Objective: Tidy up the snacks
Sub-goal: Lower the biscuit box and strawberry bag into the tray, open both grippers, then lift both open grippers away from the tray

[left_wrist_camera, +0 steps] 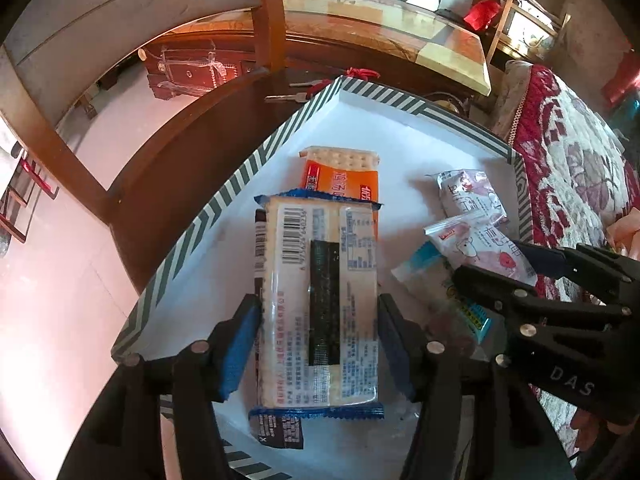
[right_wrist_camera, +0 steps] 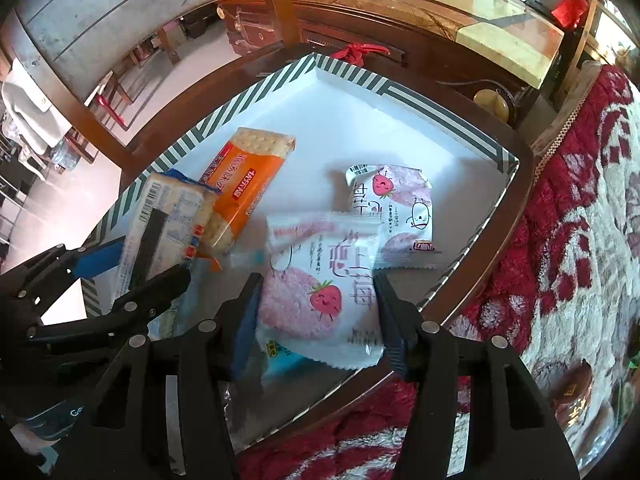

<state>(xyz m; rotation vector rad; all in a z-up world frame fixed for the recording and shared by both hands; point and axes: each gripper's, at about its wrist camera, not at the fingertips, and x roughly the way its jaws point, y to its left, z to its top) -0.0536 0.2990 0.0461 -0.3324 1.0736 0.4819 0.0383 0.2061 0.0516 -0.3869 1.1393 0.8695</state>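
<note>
A white tray with a striped green rim holds snack packs. My left gripper is shut on a blue-edged cracker pack, barcode side up, held over the tray's near left part; it shows in the right wrist view too. An orange cracker pack lies just beyond it. My right gripper is shut on a pink strawberry snack pack at the tray's near right. A second strawberry pack lies behind it. A light-blue pack lies under the held one.
The tray sits on a dark wooden table. A red and white floral blanket borders the right side. Keys lie beyond the tray. A wooden chair and a glass-topped cabinet stand behind.
</note>
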